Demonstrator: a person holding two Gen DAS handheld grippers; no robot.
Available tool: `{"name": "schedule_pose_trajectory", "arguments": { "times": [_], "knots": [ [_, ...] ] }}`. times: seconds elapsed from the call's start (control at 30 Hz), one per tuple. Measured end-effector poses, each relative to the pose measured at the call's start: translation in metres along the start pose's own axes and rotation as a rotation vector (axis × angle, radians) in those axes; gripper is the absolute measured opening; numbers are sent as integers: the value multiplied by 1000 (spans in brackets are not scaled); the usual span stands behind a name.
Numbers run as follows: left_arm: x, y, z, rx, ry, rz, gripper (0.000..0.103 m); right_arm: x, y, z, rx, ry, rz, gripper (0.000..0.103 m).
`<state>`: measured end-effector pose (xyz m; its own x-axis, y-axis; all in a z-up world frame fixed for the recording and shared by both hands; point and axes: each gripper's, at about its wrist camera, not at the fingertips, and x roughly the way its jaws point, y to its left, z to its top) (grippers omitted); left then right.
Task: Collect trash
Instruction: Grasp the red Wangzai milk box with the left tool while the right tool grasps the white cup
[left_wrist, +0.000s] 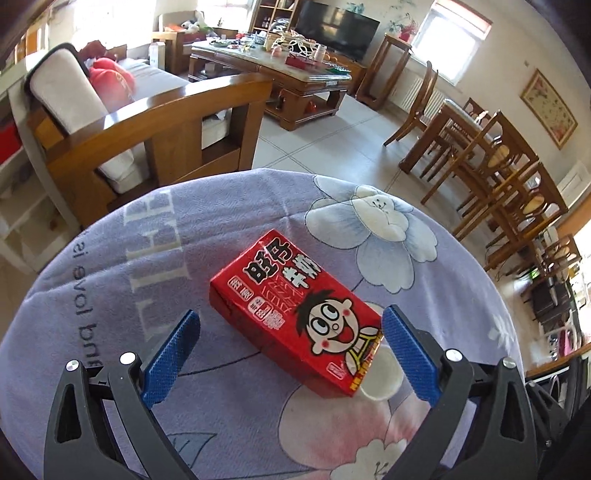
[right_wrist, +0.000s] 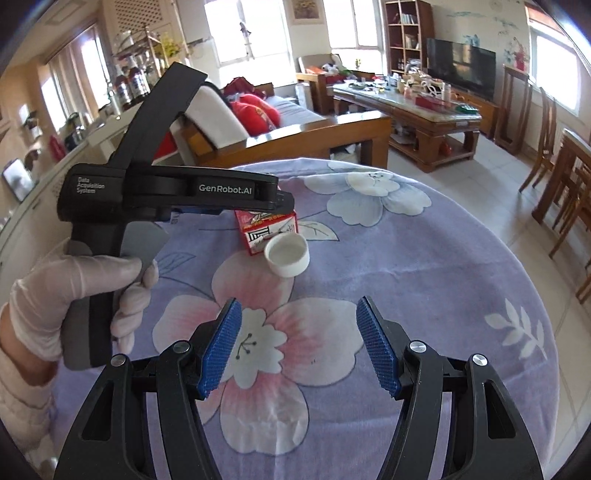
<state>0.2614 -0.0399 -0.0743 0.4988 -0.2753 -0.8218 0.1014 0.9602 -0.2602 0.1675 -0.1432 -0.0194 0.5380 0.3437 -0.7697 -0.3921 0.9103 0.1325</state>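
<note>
A red milk carton (left_wrist: 295, 314) with a cartoon face lies flat on the purple flowered tablecloth (left_wrist: 147, 258). A small white cap (left_wrist: 380, 380) lies right beside its near end. My left gripper (left_wrist: 291, 347) is open, its blue pads straddling the carton's near half without touching it. In the right wrist view the carton (right_wrist: 267, 230) is partly hidden under the left gripper's black body (right_wrist: 166, 192), and the white cap (right_wrist: 287, 255) sits in front of it. My right gripper (right_wrist: 299, 347) is open and empty, a short way before the cap.
The round table's far edge (left_wrist: 258, 171) drops to a tiled floor. A wooden sofa (left_wrist: 155, 122) stands beyond at the left, a coffee table (left_wrist: 291, 85) farther back, dining chairs (left_wrist: 498, 177) at the right. A gloved hand (right_wrist: 74, 288) holds the left gripper.
</note>
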Motion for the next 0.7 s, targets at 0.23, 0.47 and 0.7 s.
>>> {"name": "schedule_pose_trajectory", "arguments": {
  "times": [0.23, 0.47, 0.7],
  "knots": [
    [0, 6, -1, -11, -49, 16, 98, 27, 1, 17, -28, 13, 4, 65],
    [-7, 13, -5, 5, -54, 9, 98, 48, 5, 33, -56, 30, 16, 65],
    [-13, 31, -3, 6, -86, 23, 98, 68, 16, 40, -87, 50, 14, 50]
  ]
}}
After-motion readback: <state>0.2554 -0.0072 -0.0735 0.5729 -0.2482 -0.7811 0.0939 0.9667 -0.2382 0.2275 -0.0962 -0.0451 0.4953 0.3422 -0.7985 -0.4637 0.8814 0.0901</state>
